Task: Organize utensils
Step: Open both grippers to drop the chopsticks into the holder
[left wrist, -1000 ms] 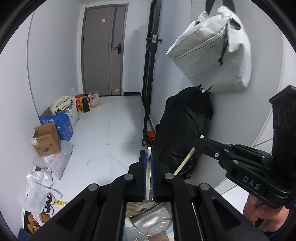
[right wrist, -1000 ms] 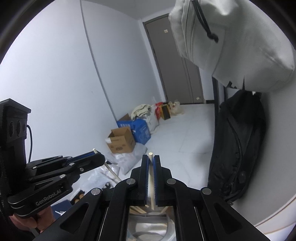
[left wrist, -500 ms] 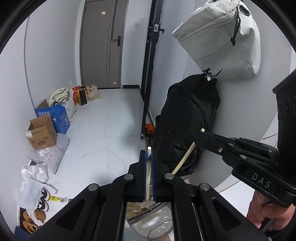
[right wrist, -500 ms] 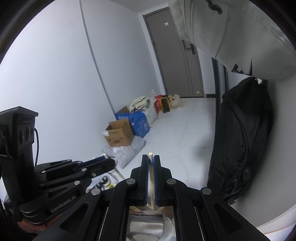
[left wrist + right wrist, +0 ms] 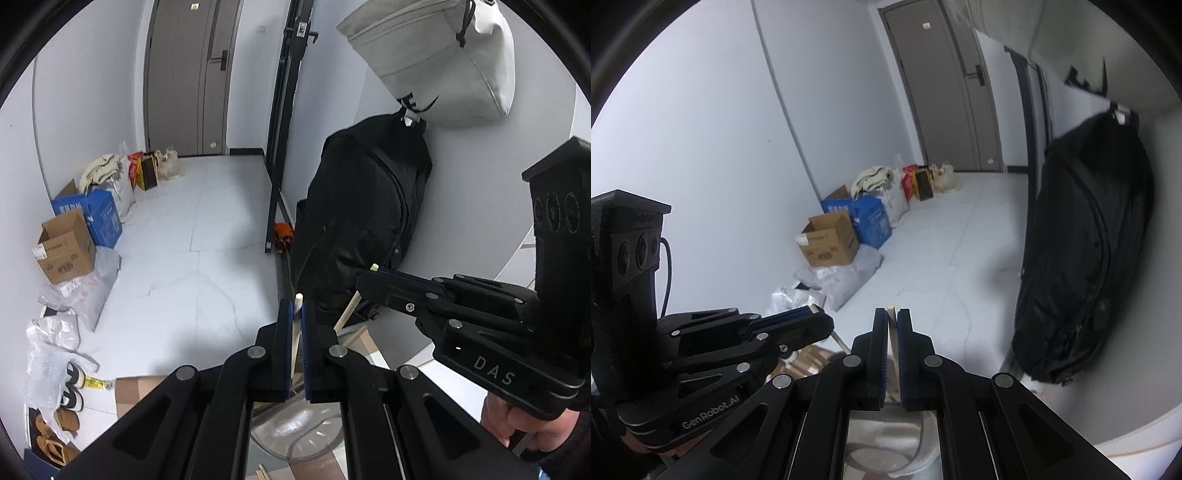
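My left gripper (image 5: 296,314) is shut on a pale wooden chopstick (image 5: 295,343) that stands upright between its blue pads. My right gripper (image 5: 892,317) is shut on a second wooden chopstick (image 5: 892,332), also upright. In the left wrist view the right gripper (image 5: 373,275) shows at the right with its chopstick (image 5: 349,312) slanting down. In the right wrist view the left gripper (image 5: 816,312) shows at the left. A shiny metal container (image 5: 295,428) with more sticks sits below both grippers, partly hidden by the fingers.
A black backpack (image 5: 369,221) and a grey bag (image 5: 436,62) hang on the right wall. Cardboard and blue boxes (image 5: 77,236), plastic bags and shoes (image 5: 66,402) lie along the left wall. A black stand (image 5: 277,147) rises mid-room. A grey door (image 5: 192,74) is at the far end.
Both grippers have tilted downward, so the bags and door sit higher in the views. Each stays shut on its chopstick.
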The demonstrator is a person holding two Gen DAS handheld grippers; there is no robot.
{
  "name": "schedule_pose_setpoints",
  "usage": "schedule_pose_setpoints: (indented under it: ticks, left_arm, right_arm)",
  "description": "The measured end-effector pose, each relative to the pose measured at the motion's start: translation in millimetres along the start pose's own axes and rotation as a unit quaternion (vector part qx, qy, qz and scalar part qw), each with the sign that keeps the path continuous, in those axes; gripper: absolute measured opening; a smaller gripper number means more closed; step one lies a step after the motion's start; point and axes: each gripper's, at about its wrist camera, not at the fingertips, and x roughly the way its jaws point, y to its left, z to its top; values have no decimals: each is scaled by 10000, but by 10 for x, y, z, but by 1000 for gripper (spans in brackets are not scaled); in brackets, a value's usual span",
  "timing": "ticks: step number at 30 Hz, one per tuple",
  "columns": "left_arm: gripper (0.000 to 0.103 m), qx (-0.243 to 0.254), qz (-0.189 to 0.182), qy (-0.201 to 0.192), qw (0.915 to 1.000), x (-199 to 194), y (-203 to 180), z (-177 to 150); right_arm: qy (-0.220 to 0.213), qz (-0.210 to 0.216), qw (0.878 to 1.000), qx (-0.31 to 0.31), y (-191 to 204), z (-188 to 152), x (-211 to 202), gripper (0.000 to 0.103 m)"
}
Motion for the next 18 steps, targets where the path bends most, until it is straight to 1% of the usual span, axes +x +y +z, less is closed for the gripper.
schedule_pose_setpoints:
  ticks: [2, 4, 10, 13, 14, 15, 18]
  left_arm:
    - [1, -26, -117, 46, 9999, 12, 6, -9]
    - [1, -59, -309, 100, 9995, 21, 13, -3]
    - [4, -121, -231, 285, 9993, 22, 48, 31]
    - [16, -161, -139, 226, 9995, -54, 61, 24]
    - [21, -180, -98, 201, 9996, -73, 64, 13]
    - [25, -211, -48, 157, 9996, -108, 70, 3]
    - [29, -282, 56, 88, 9995, -173, 83, -34]
  right_arm:
    - [53, 74, 9999, 100, -38, -41, 24, 5]
    - [93, 151, 9996, 228, -81, -62, 54, 5]
    - [143, 425, 9959, 780, -229, -86, 53, 8]
    - [39, 388, 9952, 902, -272, -96, -29, 8]
    - [30, 384, 9947, 952, -288, -104, -59, 8]
    - [14, 359, 9945, 981, -295, -114, -77, 10]
    - [-39, 346, 9937, 1067, -306, -156, -172, 12]
